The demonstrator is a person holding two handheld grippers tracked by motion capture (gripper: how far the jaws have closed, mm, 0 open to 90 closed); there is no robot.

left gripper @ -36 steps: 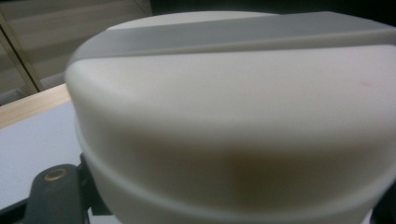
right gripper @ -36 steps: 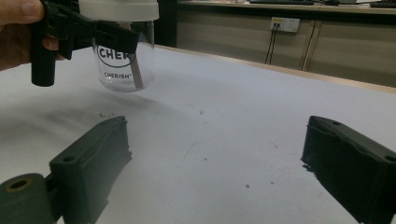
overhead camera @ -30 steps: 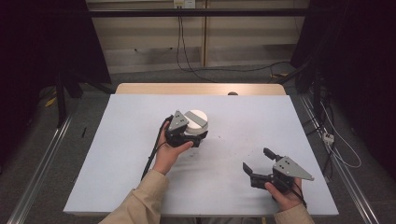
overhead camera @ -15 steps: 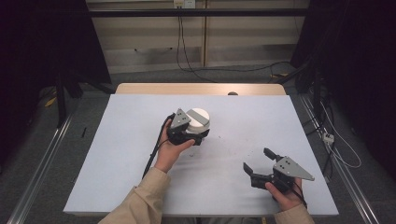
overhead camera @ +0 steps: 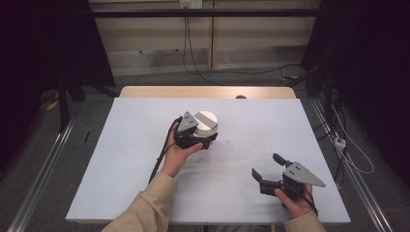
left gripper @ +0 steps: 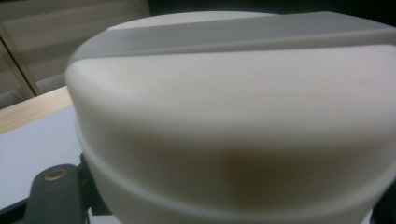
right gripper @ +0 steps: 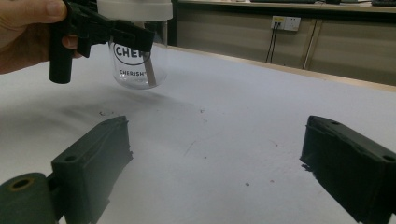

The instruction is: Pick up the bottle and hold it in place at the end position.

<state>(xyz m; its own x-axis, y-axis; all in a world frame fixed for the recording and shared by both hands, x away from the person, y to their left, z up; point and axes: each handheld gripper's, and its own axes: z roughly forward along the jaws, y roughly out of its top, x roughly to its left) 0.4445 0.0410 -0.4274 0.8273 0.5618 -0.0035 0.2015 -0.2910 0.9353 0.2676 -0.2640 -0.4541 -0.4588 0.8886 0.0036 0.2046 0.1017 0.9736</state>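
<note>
Near right: right gripper (overhead camera: 265, 164) unmoved since a second ago, parked low on the table (overhead camera: 121, 159), jaws spread wide, nothing between. Farther, mid-table: left gripper (overhead camera: 196, 140) clamped narrow round the neck of the clear jar (right gripper: 135, 65), just under its white lid (left gripper: 233, 116), nudged only slightly farther away. Jar hanging clear of the surface, shadow beneath. Probably lifted and paused, with the carry barely begun.

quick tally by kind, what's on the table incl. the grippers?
Clear jar with white lid: 1, held off the table
Grippers: 2, left gripper shut on the jar, right gripper with jaws open, nothing between
Total: 3
</note>
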